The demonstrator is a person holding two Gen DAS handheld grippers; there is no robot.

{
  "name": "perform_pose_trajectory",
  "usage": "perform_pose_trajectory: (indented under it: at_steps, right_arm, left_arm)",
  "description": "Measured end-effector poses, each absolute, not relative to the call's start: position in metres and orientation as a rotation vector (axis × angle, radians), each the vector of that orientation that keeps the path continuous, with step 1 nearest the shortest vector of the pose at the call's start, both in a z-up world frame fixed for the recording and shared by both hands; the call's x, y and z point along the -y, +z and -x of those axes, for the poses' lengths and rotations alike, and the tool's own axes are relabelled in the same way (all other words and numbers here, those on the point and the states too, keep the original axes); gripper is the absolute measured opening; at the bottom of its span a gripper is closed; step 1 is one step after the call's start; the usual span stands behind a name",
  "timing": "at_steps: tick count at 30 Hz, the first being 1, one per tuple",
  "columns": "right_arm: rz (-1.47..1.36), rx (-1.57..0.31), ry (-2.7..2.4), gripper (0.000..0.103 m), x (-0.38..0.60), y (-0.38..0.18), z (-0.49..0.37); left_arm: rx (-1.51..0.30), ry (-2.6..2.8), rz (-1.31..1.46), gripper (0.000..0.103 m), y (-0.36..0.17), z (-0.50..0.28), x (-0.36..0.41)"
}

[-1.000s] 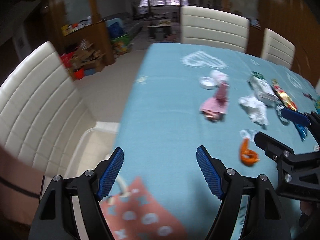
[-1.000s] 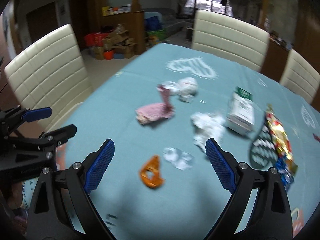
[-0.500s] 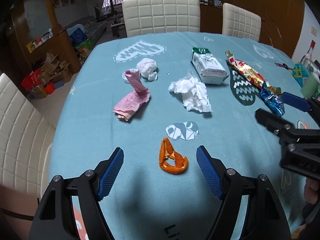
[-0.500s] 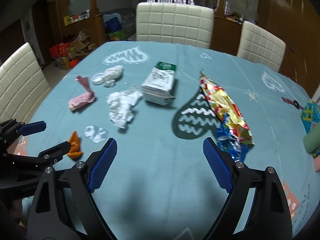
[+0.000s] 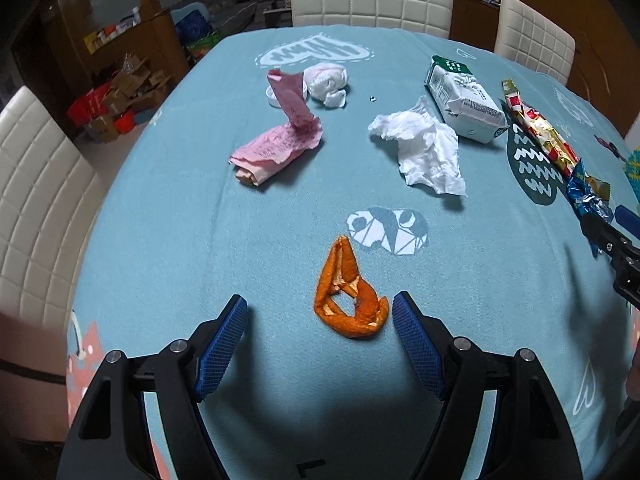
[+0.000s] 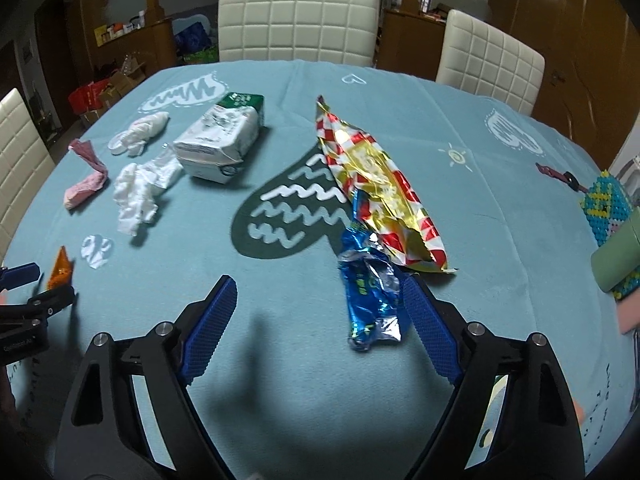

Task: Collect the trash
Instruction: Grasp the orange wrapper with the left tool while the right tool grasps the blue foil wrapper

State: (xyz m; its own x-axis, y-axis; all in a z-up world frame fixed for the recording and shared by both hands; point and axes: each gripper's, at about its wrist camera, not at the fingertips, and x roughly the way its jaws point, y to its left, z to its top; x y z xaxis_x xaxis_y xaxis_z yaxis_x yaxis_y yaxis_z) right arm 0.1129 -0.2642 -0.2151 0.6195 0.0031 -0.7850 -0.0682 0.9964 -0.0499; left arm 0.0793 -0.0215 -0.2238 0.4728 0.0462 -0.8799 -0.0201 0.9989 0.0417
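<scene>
Trash lies on the teal tablecloth point(image 5: 200, 240). An orange peel point(image 5: 348, 300) lies just ahead of my open, empty left gripper point(image 5: 320, 320), between its fingertips. Farther off are pink paper point(image 5: 280, 140), a white wad point(image 5: 326, 80), a crumpled tissue point(image 5: 428, 148) and a white and green packet point(image 5: 464, 100). My right gripper point(image 6: 320, 304) is open and empty; a blue foil wrapper point(image 6: 370, 284) lies by its right finger, below a red and gold wrapper point(image 6: 380, 184). The peel also shows in the right wrist view point(image 6: 60, 266).
White padded chairs stand around the table point(image 6: 298, 20) point(image 5: 36, 184). A beaded box point(image 6: 608, 204) and a green cylinder point(image 6: 618, 258) sit at the right edge. A small dark object point(image 6: 560, 174) lies near them. Boxes clutter the floor at the left point(image 5: 120, 96).
Both grippers have swung right and moved closer over the table. The peel now sits between the left fingertips, and the blue wrapper sits by the right finger.
</scene>
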Motion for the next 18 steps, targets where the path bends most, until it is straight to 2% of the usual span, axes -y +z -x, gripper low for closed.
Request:
perform_pose_trajectory:
  at_steps: [2, 5, 7, 8, 11, 12, 13, 16, 18]
  right_arm:
    - [0.073, -0.907, 0.04, 0.083, 0.268, -0.219, -0.116]
    - [0.085, -0.91, 0.043, 0.076, 0.27, -0.224, -0.119]
    - [0.075, -0.922, 0.043, 0.067, 0.274, -0.228, -0.123]
    - [0.066, -0.933, 0.044, 0.066, 0.275, -0.23, -0.125]
    - [0.046, -0.946, 0.035, 0.056, 0.281, -0.235, -0.128]
    - [0.044, -0.948, 0.035, 0.043, 0.282, -0.236, -0.129]
    - [0.047, -0.943, 0.031, 0.035, 0.283, -0.236, -0.129]
    - [0.048, -0.932, 0.047, 0.022, 0.282, -0.235, -0.13]
    - [0.048, -0.928, 0.067, 0.019, 0.278, -0.234, -0.128]
  left_arm:
    - [-1.077, 0.049, -0.023, 0.073, -0.226, -0.08, 0.024]
    - [-1.064, 0.059, -0.02, 0.073, -0.226, -0.08, 0.026]
    - [-1.056, 0.05, -0.011, 0.064, -0.225, -0.081, 0.027]
    - [-1.053, 0.045, -0.013, 0.062, -0.224, -0.081, 0.029]
    - [-1.044, 0.018, -0.033, 0.046, -0.222, -0.084, 0.037]
    - [-1.044, 0.01, -0.036, 0.038, -0.221, -0.085, 0.039]
    - [-1.045, 0.001, -0.04, 0.033, -0.221, -0.086, 0.041]
    - [-1.046, -0.021, -0.045, 0.026, -0.22, -0.09, 0.045]
    - [-1.046, -0.038, -0.05, 0.022, -0.218, -0.091, 0.046]
